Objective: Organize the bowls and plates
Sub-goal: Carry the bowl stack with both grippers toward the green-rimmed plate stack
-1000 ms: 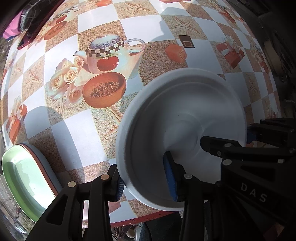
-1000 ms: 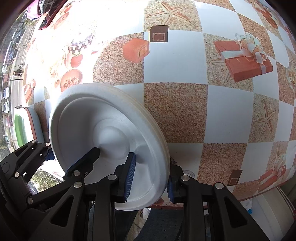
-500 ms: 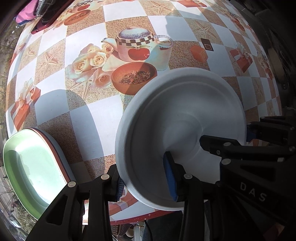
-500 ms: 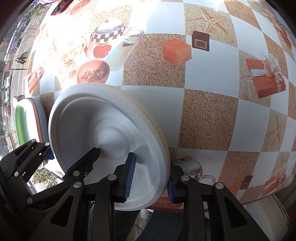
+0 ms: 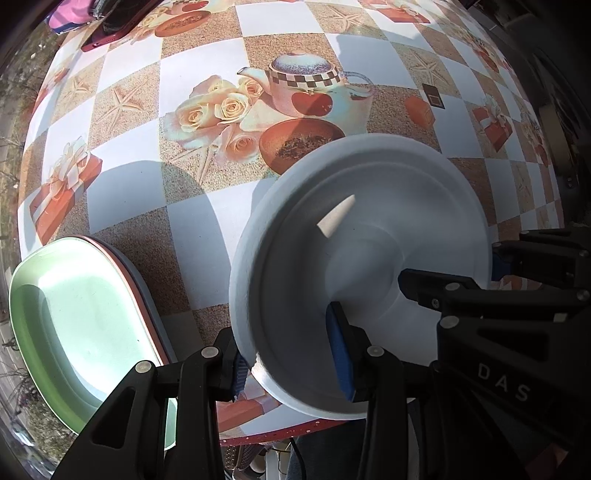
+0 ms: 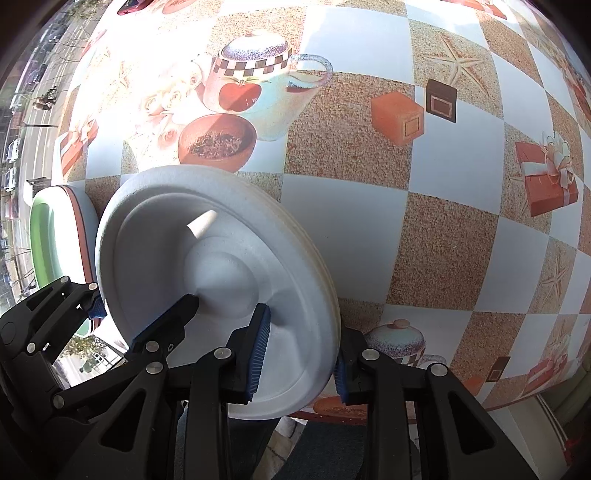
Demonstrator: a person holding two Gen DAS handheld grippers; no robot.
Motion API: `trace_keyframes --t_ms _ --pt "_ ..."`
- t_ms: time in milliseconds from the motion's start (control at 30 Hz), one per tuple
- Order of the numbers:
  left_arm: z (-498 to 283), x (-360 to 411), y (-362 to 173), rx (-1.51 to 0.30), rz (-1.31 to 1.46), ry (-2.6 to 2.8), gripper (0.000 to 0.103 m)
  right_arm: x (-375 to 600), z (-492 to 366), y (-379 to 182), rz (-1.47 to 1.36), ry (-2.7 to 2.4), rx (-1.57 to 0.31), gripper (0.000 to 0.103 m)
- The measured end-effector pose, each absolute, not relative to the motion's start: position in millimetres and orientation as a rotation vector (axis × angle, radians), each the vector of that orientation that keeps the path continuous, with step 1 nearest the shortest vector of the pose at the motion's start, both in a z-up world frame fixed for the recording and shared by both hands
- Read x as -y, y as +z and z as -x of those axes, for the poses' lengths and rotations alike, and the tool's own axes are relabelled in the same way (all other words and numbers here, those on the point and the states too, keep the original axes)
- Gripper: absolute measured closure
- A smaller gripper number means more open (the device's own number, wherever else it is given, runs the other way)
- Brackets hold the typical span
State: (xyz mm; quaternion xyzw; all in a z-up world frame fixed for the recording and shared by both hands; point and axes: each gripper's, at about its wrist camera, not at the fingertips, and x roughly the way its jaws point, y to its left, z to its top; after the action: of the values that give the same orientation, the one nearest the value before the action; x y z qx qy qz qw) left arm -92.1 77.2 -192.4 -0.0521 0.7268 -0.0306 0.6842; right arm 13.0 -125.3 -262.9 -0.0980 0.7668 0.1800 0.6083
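A stack of white foam plates point(image 5: 354, 258) is held up off the table between both grippers; it also shows in the right wrist view point(image 6: 207, 280). My left gripper point(image 5: 291, 365) is shut on the stack's left rim. My right gripper point(image 6: 299, 358) is shut on its right rim, and its black fingers point(image 5: 443, 291) show in the left wrist view. A stack of rectangular trays, green on top point(image 5: 81, 325), lies at the table's near left corner, just left of the plates; it shows at the left in the right wrist view point(image 6: 55, 240).
The table point(image 5: 207, 229) has a checked cloth printed with teapots, roses and gift boxes. A red phone point(image 5: 110, 33) and a pink item point(image 5: 70, 16) lie at the far left edge. The near table edge point(image 5: 280, 434) runs just below the plates.
Both grippers have carried the plate stack to the left and a little back, toward the green tray stack, which now fills more of the left wrist view. The grips are unchanged.
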Motion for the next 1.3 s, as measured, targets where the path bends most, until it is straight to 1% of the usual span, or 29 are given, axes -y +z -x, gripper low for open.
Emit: trace_keyframes --t_ms 333,1067,1300 --pt "106.4 -100.1 -186.2 -1.627 0.121 -0.067 0.060 118.3 -13.0 -263.0 0.234 0.420 -1.774 0.071" --pt "87.1 -86.1 -208.8 -1.638 0.156 -0.040 0.061 119.0 -12.3 -258.0 0.246 0.433 -1.782 0.071" --pt "90.1 -107.5 -184.9 -1.580 0.171 0.005 0.061 106.7 -19.0 -240.1 0.268 0.449 -1.749 0.071"
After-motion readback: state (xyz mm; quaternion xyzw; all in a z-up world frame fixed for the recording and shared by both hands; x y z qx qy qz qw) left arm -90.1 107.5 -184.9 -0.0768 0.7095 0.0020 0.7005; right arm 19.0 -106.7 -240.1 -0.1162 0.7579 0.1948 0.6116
